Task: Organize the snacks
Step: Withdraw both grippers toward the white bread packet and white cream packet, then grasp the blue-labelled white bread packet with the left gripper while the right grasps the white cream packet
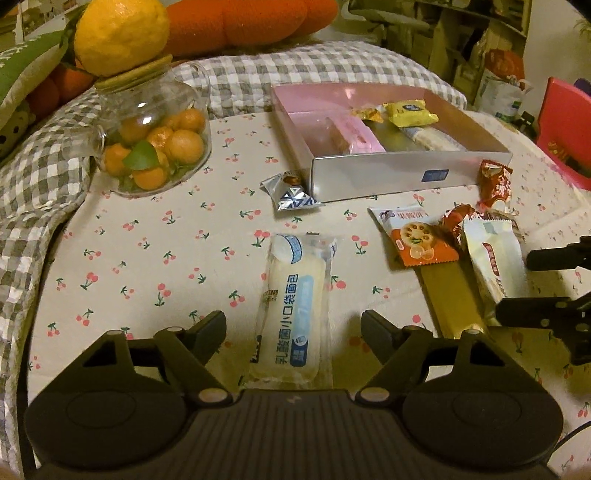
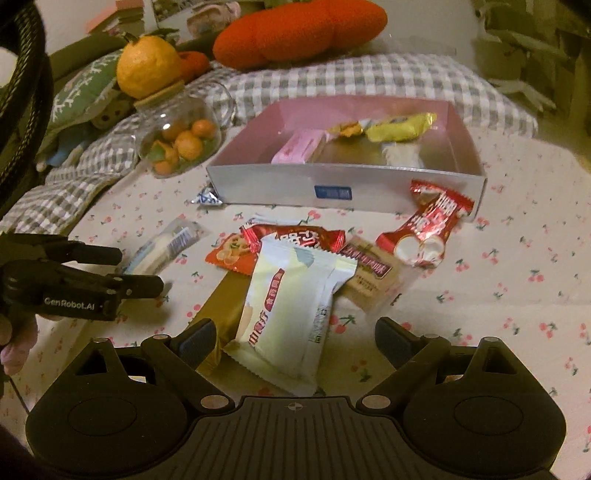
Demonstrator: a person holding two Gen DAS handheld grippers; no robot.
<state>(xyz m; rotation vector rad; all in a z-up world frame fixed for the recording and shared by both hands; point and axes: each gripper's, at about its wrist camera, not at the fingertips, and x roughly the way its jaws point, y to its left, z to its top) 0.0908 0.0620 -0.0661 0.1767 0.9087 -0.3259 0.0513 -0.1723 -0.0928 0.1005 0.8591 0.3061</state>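
A silver box with a pink inside (image 1: pixel 388 177) (image 2: pixel 280 184) holds a pink bar, a yellow packet and other snacks. My left gripper (image 1: pixel 293 332) is open, with its fingers on either side of a clear-wrapped bread packet (image 1: pixel 291 306) (image 2: pixel 162 247) that lies on the cherry-print cloth. My right gripper (image 2: pixel 295 339) is open around the near end of a cream-white snack packet (image 2: pixel 291 317) (image 1: pixel 495 258), which lies on a gold bar (image 2: pixel 225 299) (image 1: pixel 450 295). Loose snacks lie beyond: an orange packet (image 1: pixel 417 240) (image 2: pixel 229 254), red packets (image 2: pixel 424 229) (image 1: pixel 493 181) and a silver-blue candy (image 1: pixel 291 192).
A glass jar of small oranges (image 1: pixel 155 144) (image 2: pixel 181 140) stands at the back left with a large citrus fruit on its lid. A checked blanket (image 1: pixel 332 70) and an orange plush cushion (image 2: pixel 299 29) lie behind the box. A beige wrapped snack (image 2: pixel 373 273) lies right of the cream packet.
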